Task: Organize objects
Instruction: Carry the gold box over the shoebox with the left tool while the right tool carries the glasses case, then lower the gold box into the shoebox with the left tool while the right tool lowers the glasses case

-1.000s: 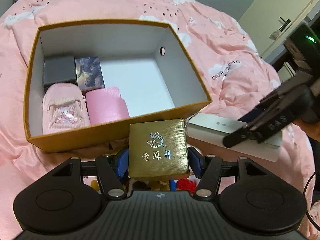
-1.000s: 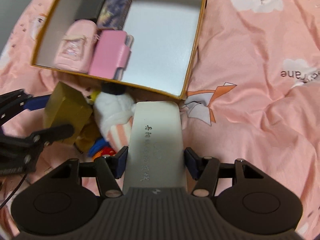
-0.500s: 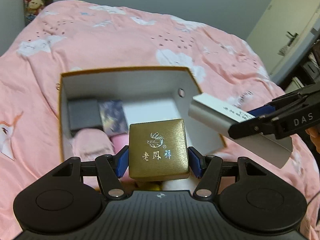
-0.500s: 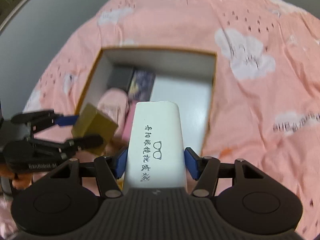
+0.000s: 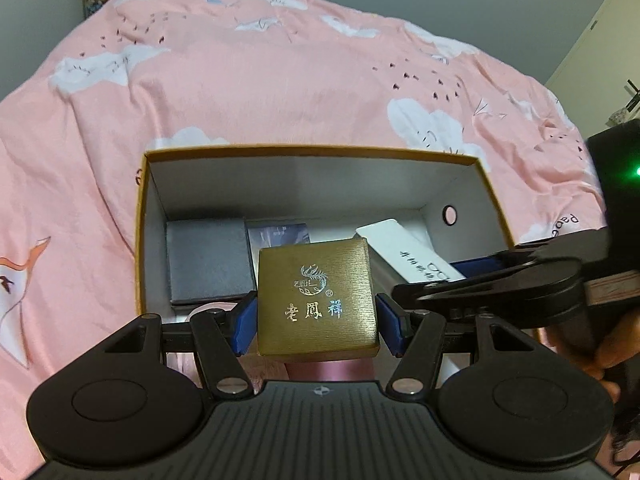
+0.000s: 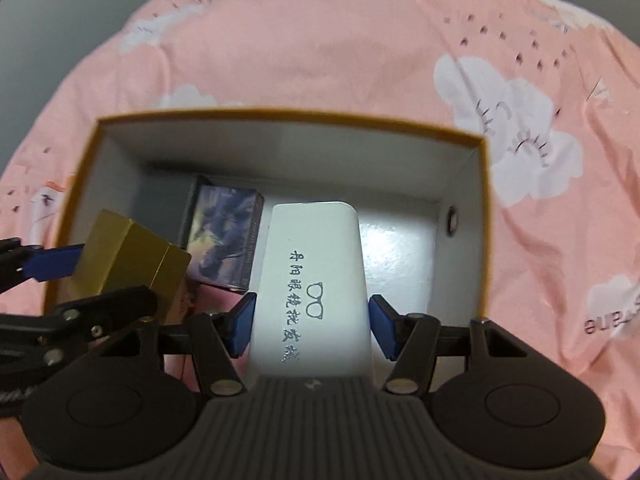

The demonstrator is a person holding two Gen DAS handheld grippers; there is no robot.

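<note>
My left gripper (image 5: 316, 320) is shut on a gold square box (image 5: 316, 300) and holds it over the near edge of the open cardboard box (image 5: 304, 151). The gold box also shows at the left in the right wrist view (image 6: 132, 256). My right gripper (image 6: 310, 320) is shut on a white glasses case (image 6: 312, 272) and holds it inside the cardboard box (image 6: 486, 216), above its white floor. In the left wrist view the case (image 5: 408, 256) reaches in from the right.
Inside the cardboard box lie a grey box (image 5: 208, 264) and a picture card box (image 6: 226, 248) at the back left. A pink item (image 5: 328, 370) shows under the gold box. The pink cloud-print bedspread (image 5: 280, 80) surrounds everything.
Both grippers have moved forward and down towards the cardboard box with their loads. The glasses case has gone from above the box to inside it.
</note>
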